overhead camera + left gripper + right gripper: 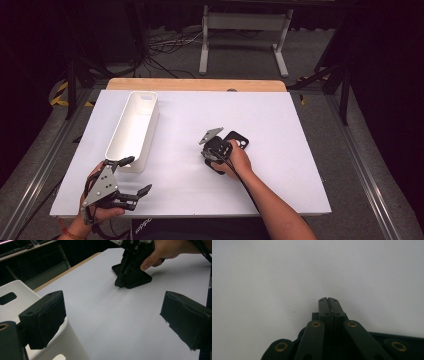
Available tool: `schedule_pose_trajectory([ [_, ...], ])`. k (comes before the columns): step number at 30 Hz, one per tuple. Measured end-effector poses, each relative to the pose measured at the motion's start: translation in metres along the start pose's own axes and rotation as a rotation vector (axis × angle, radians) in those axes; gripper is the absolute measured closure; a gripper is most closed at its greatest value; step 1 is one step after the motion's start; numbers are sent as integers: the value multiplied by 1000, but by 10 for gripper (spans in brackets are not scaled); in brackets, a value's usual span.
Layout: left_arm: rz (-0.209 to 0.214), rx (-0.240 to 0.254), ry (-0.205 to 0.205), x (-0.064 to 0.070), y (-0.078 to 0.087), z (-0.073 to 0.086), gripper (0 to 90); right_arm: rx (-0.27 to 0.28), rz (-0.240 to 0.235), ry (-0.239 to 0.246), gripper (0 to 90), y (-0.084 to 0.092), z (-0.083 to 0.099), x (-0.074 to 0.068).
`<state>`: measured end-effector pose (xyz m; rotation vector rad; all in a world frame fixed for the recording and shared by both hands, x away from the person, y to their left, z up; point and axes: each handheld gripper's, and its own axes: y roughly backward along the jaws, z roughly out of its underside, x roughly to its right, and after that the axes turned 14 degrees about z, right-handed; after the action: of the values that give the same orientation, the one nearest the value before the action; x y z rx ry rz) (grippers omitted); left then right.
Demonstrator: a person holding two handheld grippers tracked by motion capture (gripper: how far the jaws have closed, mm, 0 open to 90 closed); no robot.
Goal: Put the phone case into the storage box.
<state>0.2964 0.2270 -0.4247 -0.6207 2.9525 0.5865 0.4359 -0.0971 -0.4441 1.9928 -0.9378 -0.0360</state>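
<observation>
Two grippers are at work over the white desk (280, 165), and they stand well apart. Nearest the person, at the desk's near left corner, the left gripper (131, 176) is held just above the surface with its jaws spread wide and nothing between them; its upper jaw is just beside the near end of the white bin (134, 129). That bin is a long, narrow tub lying along the desk's left side, its long axis running from the near edge toward the far edge, and it looks empty as far as can be told.

Farther in, near the middle of the desk, the right gripper (215, 150) is tipped steeply down. In its own view the jaws are pressed flat together with no gap and nothing visibly pinched between their tips. The black phone case (237, 140) lies flat on the desk, touching or just under the gripper's tips on their far right side; from the left gripper view the closed tips rest at its near edge.

The right hand (235, 161) is far nearer the case, so any lift likely falls to it, but the jaws would have to part first.
</observation>
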Motion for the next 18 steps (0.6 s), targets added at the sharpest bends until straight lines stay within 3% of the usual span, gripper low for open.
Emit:
schedule_pose_trajectory([
  [4, -8, -5, -7, 0, 0, 0, 65, 1, -2, 24, 900, 9, 9, -3],
  [18, -10, -3, 5, -2, 1, 0, 65, 7, -21, 30, 884, 31, 36, -2],
])
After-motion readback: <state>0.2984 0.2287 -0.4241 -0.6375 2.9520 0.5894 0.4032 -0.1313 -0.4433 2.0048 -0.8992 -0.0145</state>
